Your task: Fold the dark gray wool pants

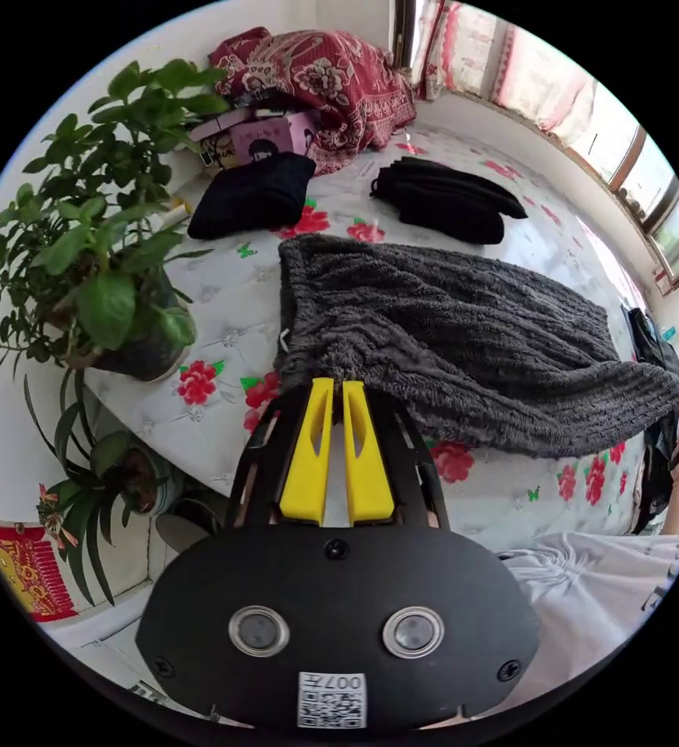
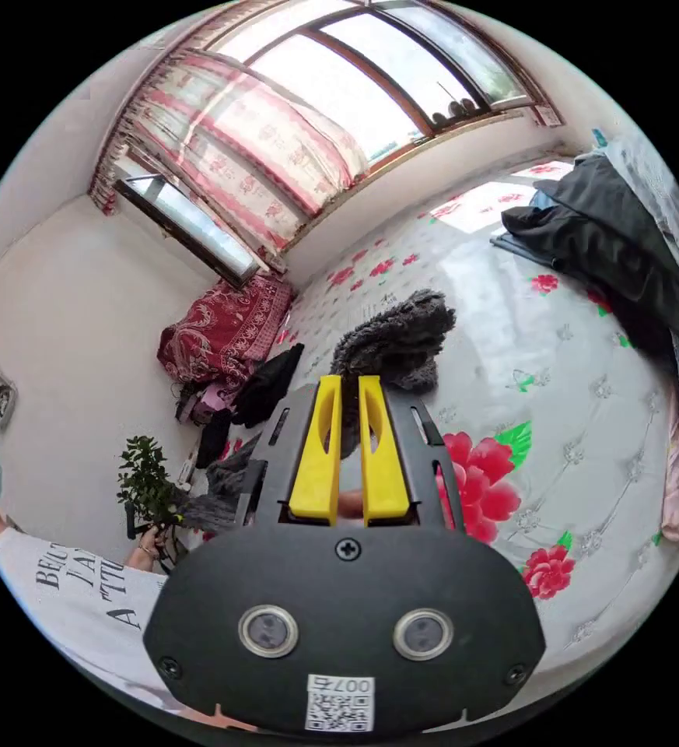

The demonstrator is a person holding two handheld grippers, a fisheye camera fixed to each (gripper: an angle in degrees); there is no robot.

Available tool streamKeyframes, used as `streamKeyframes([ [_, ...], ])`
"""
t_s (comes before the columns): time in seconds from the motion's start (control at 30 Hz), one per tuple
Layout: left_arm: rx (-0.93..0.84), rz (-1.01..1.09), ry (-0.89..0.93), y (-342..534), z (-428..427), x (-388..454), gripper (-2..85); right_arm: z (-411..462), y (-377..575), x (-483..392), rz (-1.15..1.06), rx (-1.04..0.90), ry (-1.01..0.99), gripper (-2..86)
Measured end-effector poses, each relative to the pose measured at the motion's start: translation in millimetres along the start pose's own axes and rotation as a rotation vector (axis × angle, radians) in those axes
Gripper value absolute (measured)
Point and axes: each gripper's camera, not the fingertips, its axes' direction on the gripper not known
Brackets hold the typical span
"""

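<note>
**Both grippers pinching the gray pants over the bed**

My left gripper (image 1: 337,383) has its fingers pinched on the dark gray wool pants (image 1: 463,350), which stretch across the floral bed (image 1: 222,288) toward 3 o'clock. My right gripper (image 2: 349,379) pinches the other end. Two black folded garments (image 1: 255,194) lie at 12 o'clock, a potted plant (image 1: 98,257) at 9
</note>
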Motion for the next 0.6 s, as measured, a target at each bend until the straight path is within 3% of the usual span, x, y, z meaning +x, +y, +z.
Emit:
streamKeyframes([
  [0.13, 0.000, -0.044, -0.019, 49.2, -25.4, -28.9, -0.5, -42.4, 31.2, 3.8, -0.033, -0.019, 0.039, 3.0],
  [0.23, -0.090, -0.108, 0.027, 75.6, 5.5, -38.3, -0.4, -28.3, 85.6, 47.3, 0.153, -0.149, 0.100, 3.7],
  [0.4, -0.341, 0.027, -0.122, 96.0, 86.4, -5.8, -0.2, 24.4, 194.6, 111.8, 0.458, -0.533, 0.310, 4.6],
  [0.6, -0.357, 0.131, -0.272, 84.1, 80.5, 3.3, 0.8, 8.6, 186.9, 85.3, 0.366, -0.452, 0.354, 6.6],
])
